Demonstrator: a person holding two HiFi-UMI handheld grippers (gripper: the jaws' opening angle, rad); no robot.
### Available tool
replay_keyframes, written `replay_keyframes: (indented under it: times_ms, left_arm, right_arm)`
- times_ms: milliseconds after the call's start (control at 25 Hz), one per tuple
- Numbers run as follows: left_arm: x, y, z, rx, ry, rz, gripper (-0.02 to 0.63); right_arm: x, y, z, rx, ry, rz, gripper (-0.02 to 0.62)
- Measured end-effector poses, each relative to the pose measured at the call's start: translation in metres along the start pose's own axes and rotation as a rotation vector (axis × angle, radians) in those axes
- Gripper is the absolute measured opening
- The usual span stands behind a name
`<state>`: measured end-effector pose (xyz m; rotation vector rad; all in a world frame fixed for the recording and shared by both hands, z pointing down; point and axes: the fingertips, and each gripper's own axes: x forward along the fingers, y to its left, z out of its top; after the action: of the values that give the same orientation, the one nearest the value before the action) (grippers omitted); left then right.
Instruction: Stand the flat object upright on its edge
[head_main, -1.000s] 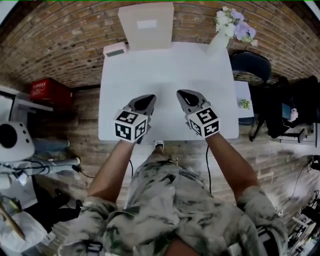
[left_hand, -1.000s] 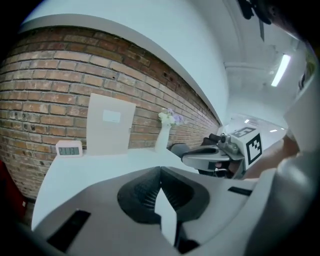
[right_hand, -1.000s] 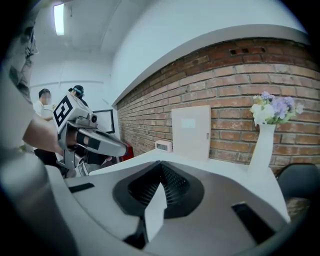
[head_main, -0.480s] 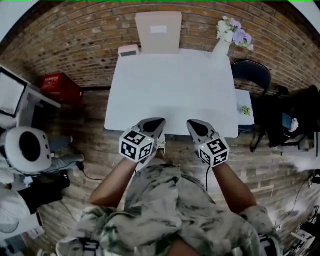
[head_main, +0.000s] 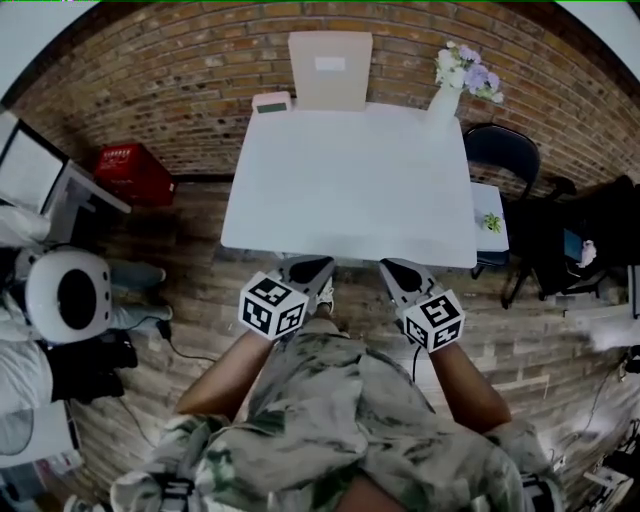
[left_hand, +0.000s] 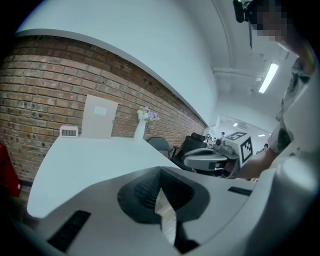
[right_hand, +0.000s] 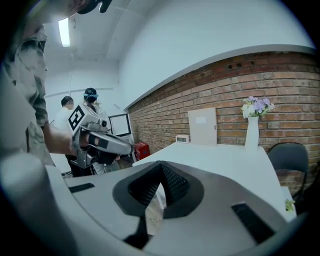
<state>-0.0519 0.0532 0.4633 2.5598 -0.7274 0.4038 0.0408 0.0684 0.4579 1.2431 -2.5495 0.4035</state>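
Off the near edge of the one white table (head_main: 345, 190), I am holding two grippers side by side. The left gripper (head_main: 320, 264) and the right gripper (head_main: 386, 266) are both clamped fully together, with nothing between the jaws. One flat beige panel (head_main: 330, 68) is standing upright at the table's far edge, by the brick wall (head_main: 180, 90). One small clock (head_main: 271, 102) is sitting just left of it. One vase of flowers (head_main: 447, 90) is occupying the far right corner.
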Motion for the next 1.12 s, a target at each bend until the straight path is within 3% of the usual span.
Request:
replay_keyframes:
  times_ms: [1120]
  left_arm:
    - [-0.045,-0.036,-0.045,-0.049,0.000,0.007,0.023]
  right_arm:
    - [-0.048,0.045,-0.027,0.045,-0.010,-0.020,0.021]
